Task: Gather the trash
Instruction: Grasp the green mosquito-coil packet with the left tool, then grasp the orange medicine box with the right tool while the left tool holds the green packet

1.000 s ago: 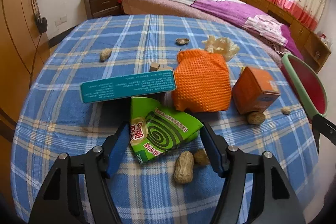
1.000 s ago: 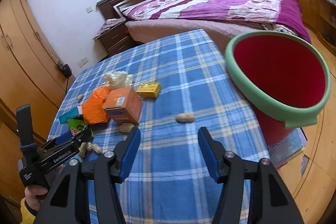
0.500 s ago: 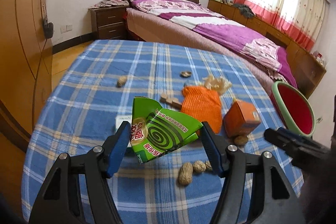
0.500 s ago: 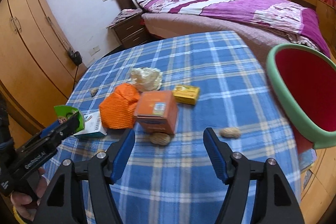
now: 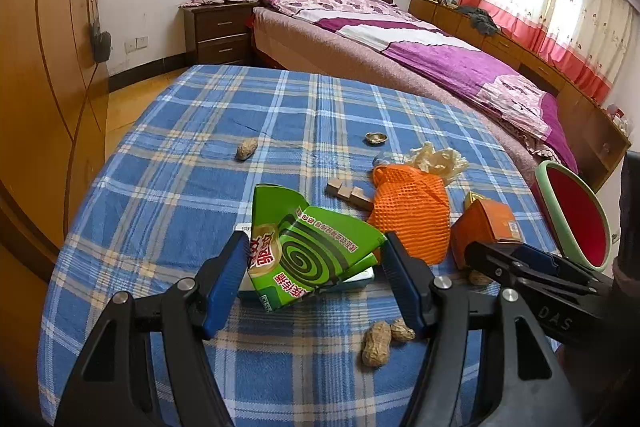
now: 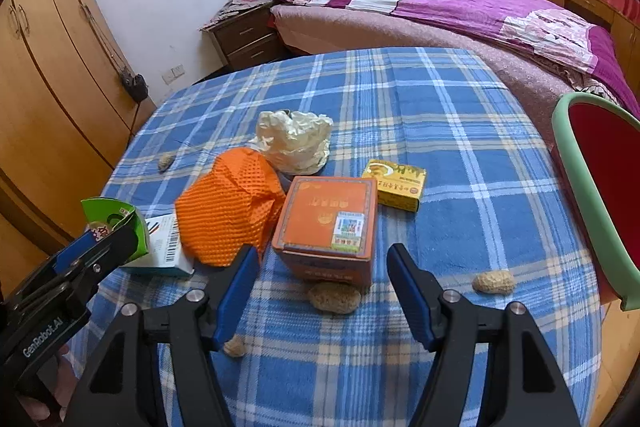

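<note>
Carrying the crumpled green cardboard mosquito-coil box (image 5: 312, 251) clamped in the left gripper (image 5: 314, 279) above the table's near edge, keep it level toward the red green-rimmed bin (image 5: 576, 223) off the right edge (right gripper (image 6: 322, 291) empty, jaws parted before the orange square carton (image 6: 326, 223)).

left gripper body (image 6: 44, 327): white lettering "GenRobot.AI" along the black arm, lower left of the orange square cardboard box (image 6: 328, 223).
right gripper body (image 5: 556, 319): embossed letters "DAS", rest cut off, right of the crushed green cardboard mosquito-coil box (image 5: 312, 251).
crushed green cardboard mosquito-coil box: red and white Chinese characters around a dark spiral graphic; too warped to read.
white-and-teal flat carton (image 6: 168, 247): barcode on the end flap, digits too small to read; just left of the orange square cardboard box.
orange square cardboard box: small colour sticker on lid, print illegible.
yellow flat carton (image 6: 396, 179): Chinese print, illegible; just behind the orange box.
</note>
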Motion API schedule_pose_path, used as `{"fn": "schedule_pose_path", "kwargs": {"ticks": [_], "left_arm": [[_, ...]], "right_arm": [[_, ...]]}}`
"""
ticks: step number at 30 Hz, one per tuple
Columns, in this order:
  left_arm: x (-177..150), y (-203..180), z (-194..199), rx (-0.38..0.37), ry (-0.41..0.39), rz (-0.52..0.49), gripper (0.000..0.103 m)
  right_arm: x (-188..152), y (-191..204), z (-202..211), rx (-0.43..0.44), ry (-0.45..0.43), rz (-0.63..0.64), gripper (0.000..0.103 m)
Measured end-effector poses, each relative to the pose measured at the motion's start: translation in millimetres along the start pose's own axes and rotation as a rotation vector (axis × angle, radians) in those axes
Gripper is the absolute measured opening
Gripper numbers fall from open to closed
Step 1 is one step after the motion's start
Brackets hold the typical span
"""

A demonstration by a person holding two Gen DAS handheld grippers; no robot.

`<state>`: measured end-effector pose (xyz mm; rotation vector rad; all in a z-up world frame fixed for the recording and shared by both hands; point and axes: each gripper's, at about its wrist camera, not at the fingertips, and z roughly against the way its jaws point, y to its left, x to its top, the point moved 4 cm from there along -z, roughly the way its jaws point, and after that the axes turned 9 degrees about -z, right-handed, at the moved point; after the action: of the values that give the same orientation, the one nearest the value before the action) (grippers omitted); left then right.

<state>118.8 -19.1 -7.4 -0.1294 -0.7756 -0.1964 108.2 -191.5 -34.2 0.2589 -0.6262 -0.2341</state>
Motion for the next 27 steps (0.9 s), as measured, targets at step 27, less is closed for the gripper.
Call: {"fn": "schedule_pose_path", "kwargs": {"ticks": [27], "left_arm": [[1.0,-26.4,13.3,-0.031,-0.012,-0.035,0.068]], "right_arm": [[-1.4,-17.6,73.9,0.047,-0.146,-0.036,0.05]]}}
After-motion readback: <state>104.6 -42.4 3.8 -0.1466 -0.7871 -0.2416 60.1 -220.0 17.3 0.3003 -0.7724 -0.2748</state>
